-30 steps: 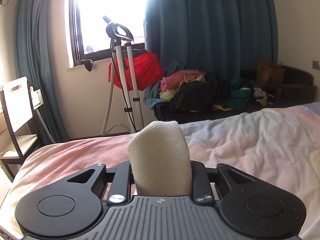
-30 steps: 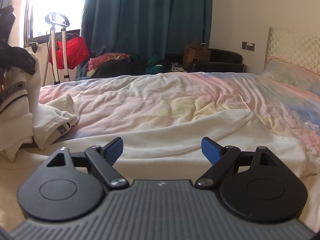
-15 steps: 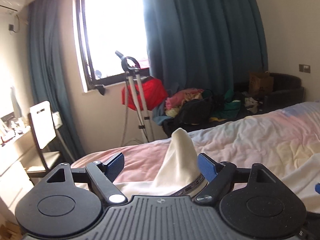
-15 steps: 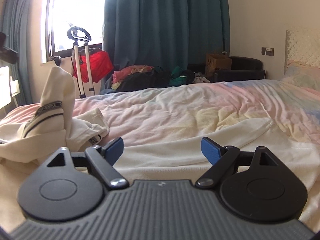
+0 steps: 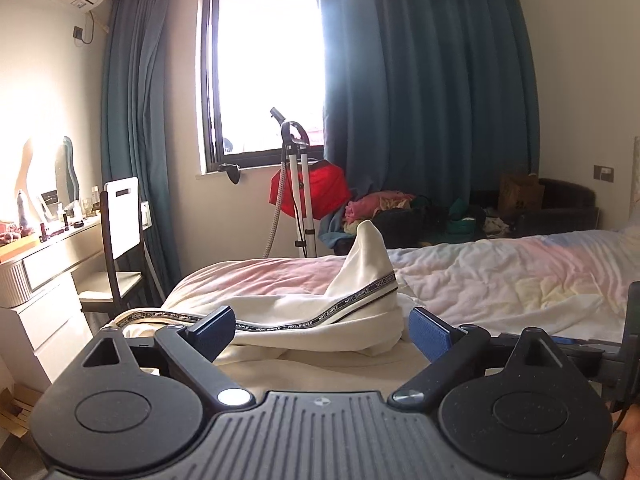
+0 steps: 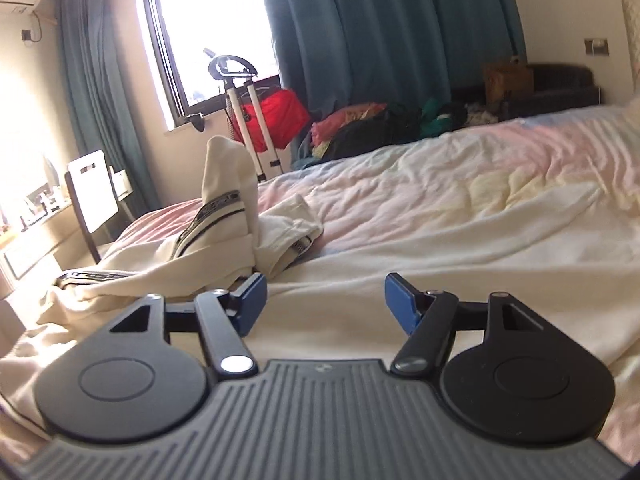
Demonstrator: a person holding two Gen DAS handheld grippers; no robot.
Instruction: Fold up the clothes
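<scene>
Bed (image 5: 500,280) bears cream garment (image 5: 320,320) striped "NOT-SIMPLE".

Left tongs (image 5: 320,330) and right tongs (image 6: 322,302): black ribbed body, round side discs, silver pivot screws, blue finger pads (image 5: 430,336).

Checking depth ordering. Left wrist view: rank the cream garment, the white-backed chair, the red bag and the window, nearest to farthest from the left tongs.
1. cream garment: on the bed, just ahead of the left tongs.
2. white-backed chair: left, beside the bed.
3. red bag: centre, behind the steamer stand.
4. window: back wall, above the bag.
</scene>
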